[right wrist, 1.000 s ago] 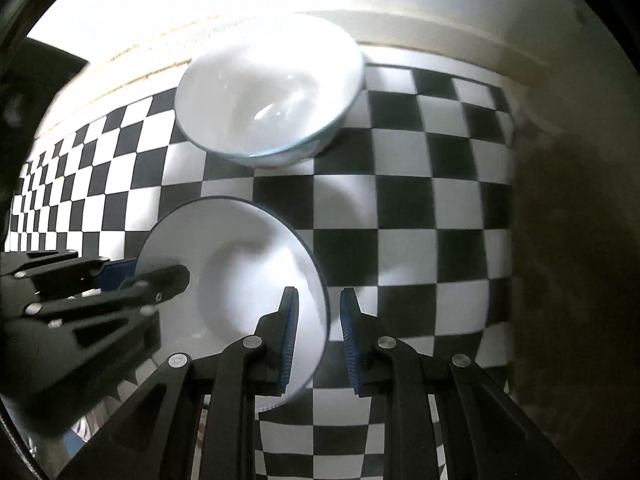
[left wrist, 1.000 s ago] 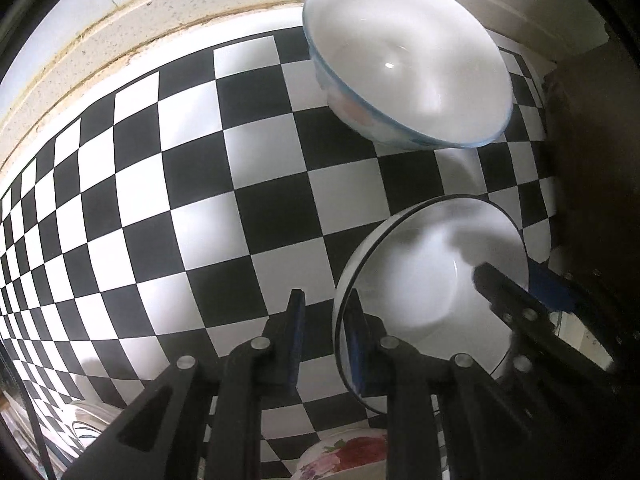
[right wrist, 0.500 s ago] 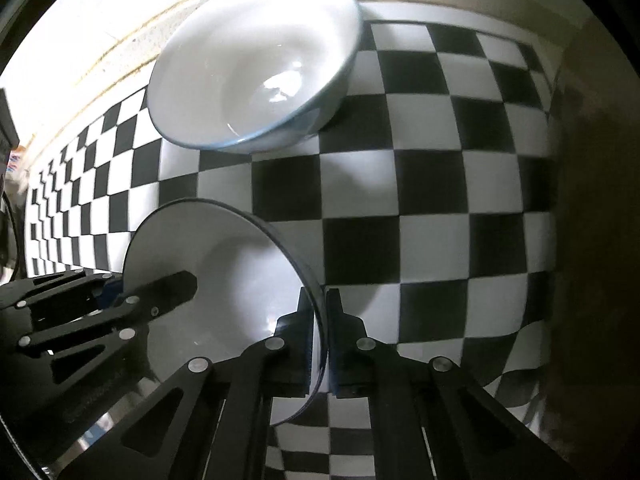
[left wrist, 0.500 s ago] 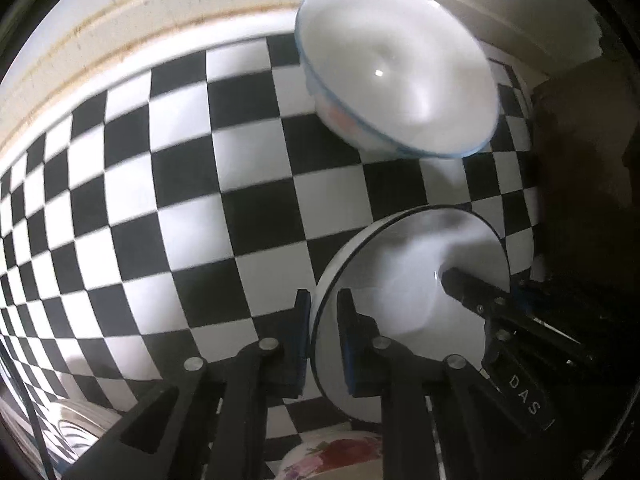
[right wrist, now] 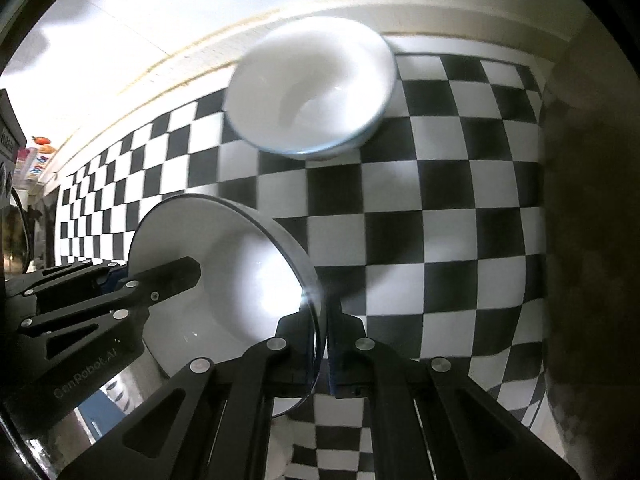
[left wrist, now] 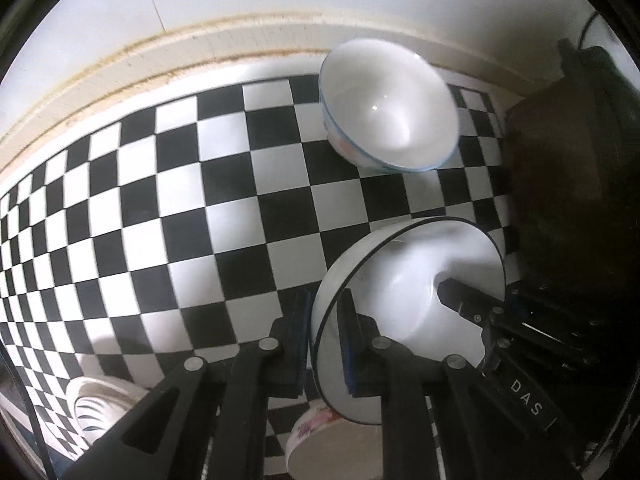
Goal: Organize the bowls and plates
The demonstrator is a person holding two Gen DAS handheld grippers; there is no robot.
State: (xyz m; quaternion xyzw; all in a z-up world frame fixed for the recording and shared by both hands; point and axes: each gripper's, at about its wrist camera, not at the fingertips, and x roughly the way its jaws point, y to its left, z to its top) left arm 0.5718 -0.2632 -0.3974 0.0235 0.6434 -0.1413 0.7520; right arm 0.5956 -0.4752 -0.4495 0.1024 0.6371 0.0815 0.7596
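A white bowl with a thin black rim (left wrist: 404, 300) (right wrist: 224, 264) hangs above the checkered cloth, held from both sides. My left gripper (left wrist: 323, 340) is shut on its left rim. My right gripper (right wrist: 320, 344) is shut on its right rim. Each gripper shows in the other's view across the bowl. A larger white bowl with a blue rim (left wrist: 384, 116) (right wrist: 312, 84) stands on the cloth near the back wall, beyond the held bowl.
A black-and-white checkered cloth (left wrist: 168, 208) covers the counter up to a beige ledge (left wrist: 160, 60) at the wall. A floral bowl (left wrist: 316, 436) and a ribbed white plate (left wrist: 104, 404) sit below my left gripper. A dark bulky object (left wrist: 580, 184) stands at right.
Both grippers have closed on the black-rimmed bowl's rim and lifted it off the cloth. The blue-rimmed bowl has stayed in place.
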